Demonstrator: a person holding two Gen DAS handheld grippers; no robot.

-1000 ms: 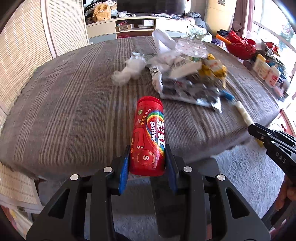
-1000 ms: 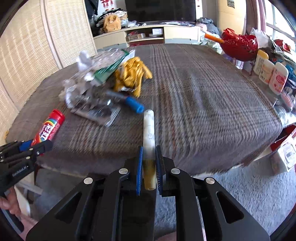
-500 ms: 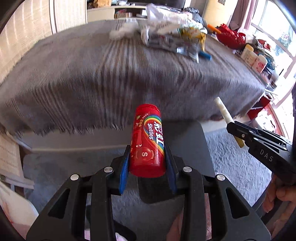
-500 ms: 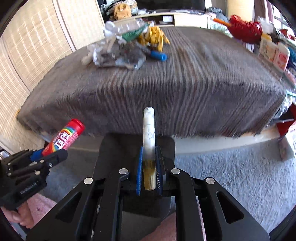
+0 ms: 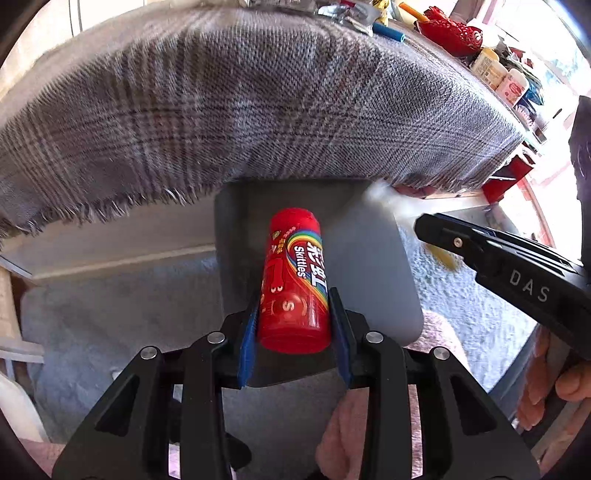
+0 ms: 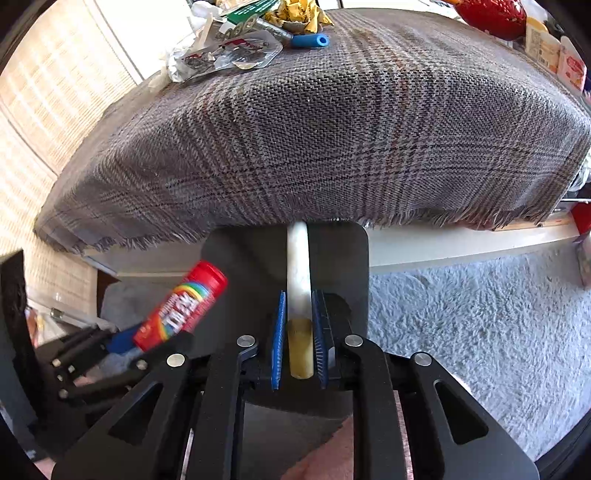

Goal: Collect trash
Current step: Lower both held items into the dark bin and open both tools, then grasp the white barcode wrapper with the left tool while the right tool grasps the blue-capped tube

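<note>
My left gripper (image 5: 293,332) is shut on a red Skittles tube (image 5: 295,280), held below the table's front edge over a dark grey bin (image 5: 369,266). My right gripper (image 6: 299,339) is shut on a white and yellow stick (image 6: 298,280), held over the same bin (image 6: 343,258). The right gripper shows at the right of the left wrist view (image 5: 443,240), the stick there blurred. The left gripper with the tube (image 6: 184,306) shows at the lower left of the right wrist view.
The table wears a grey plaid cloth (image 6: 332,129) with a frayed edge. A pile of wrappers (image 6: 229,51), yellow packaging (image 6: 295,14) and a blue tube (image 6: 310,40) lies at its far side. A red basket (image 5: 450,33) and bottles (image 5: 498,74) stand at the right. Shaggy grey carpet (image 6: 480,325) covers the floor.
Both grippers have come back off the table and dropped below its front edge, carrying the tube and the stick over the dark bin.
</note>
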